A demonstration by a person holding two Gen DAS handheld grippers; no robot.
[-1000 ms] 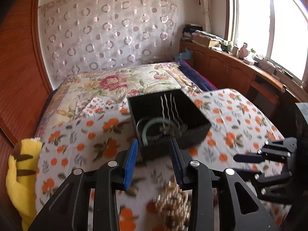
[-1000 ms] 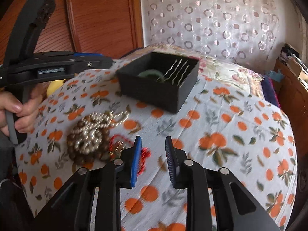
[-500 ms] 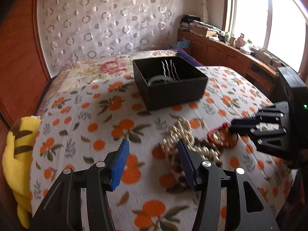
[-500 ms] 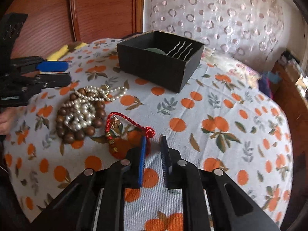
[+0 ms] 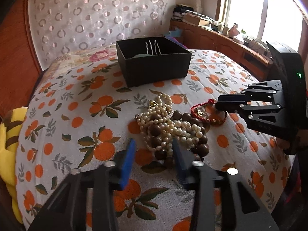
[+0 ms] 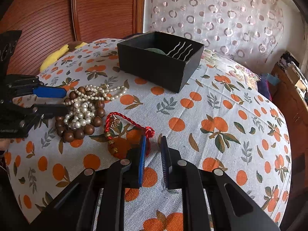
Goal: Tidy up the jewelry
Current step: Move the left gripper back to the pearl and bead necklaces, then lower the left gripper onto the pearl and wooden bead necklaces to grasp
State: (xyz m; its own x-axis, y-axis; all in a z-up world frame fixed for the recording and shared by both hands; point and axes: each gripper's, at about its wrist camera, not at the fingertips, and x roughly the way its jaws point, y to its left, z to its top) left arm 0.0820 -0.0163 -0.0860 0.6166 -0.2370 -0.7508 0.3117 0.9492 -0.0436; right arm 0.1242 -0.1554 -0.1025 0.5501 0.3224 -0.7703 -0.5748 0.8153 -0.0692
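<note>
Jaws of the left gripper just closing, spread either side of the pearl-and-wood bead heap mid-bedspread — red cord bracelet beside it, right gripper narrowly parted, left finger against the cord — black box toward the far edge.

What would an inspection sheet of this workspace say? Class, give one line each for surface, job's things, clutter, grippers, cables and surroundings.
Surface: orange-print cloth over a bed.
Job's things: pearl necklace tangled with brown bead string; red cord bracelet beside them; black box holding wavy hairpins and a green bangle.
Clutter: yellow plush toy at the bed edge.
Grippers: left gripper open, jaws just closing around the bead pile; right gripper narrowly open, one finger at the bracelet's knot, nothing between its jaws.
Cables: nothing seen.
Surroundings: circle-pattern curtain, wooden panels, window, cluttered shelf.
</note>
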